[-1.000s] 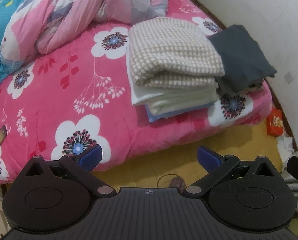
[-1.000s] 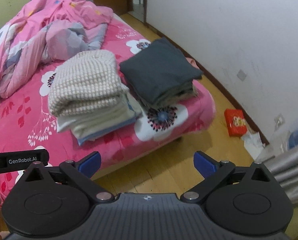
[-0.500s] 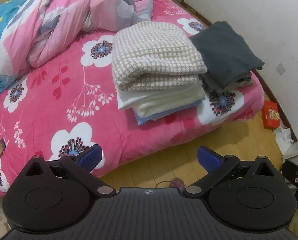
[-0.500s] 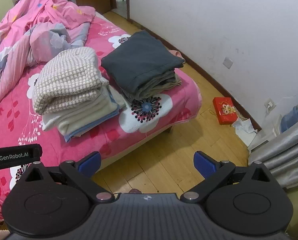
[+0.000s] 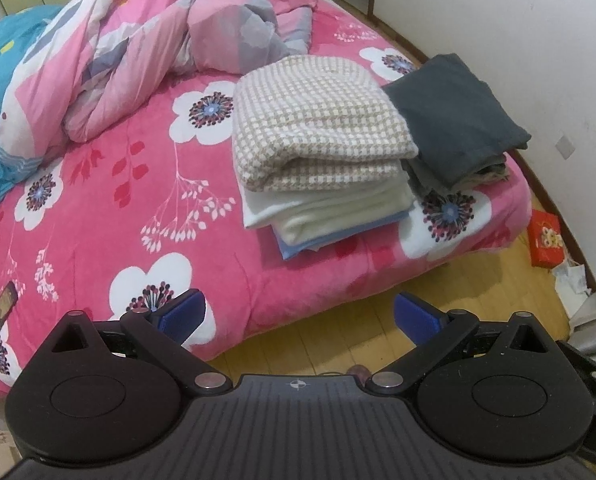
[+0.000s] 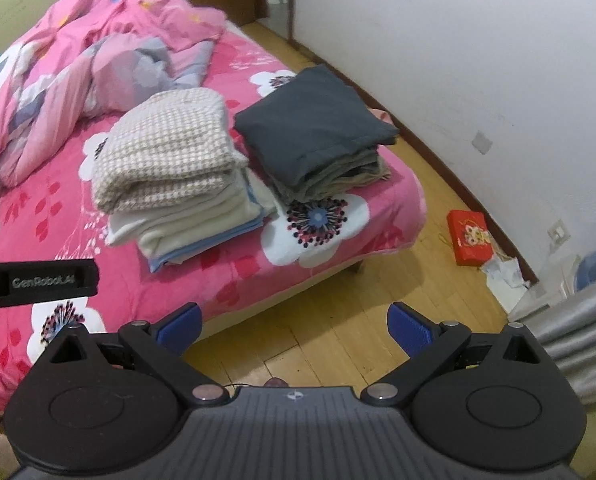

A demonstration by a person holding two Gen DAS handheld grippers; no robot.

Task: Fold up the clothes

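Hovering over the wooden floor (image 5: pixel 326 344) at the foot of the bed (image 5: pixel 110 216), my left claw (image 5: pixel 300 316) has its blue pads spread wide with nothing between them, and my right claw (image 6: pixel 294 328) is spread the same way, also empty. The folded clothes lie well ahead of both claws, up on the pink flowered bedcover near the bed's corner. From the left wrist view, the checked stack (image 5: pixel 318 136) sits ahead and slightly right of the gap between my pads: a beige checked piece on top, cream layers under it, a pale blue edge at the bottom. Just beside it on the right is the dark grey stack (image 5: pixel 454 120), touching or nearly touching the checked one; I cannot tell which. From the right wrist view the checked stack (image 6: pixel 166 156) is ahead to the left and the dark grey stack (image 6: pixel 314 128) ahead of the gap.

A rumpled pink quilt (image 5: pixel 146 52) lies beyond the stacks. A red box (image 6: pixel 469 236) sits on the floor by the wall, with crumpled paper near it. How many garments each stack holds is hard to make out. At the left edge of the right wrist view, a black bar lettered GenRobot.AI (image 6: pixel 38 282) is cut off by the frame.
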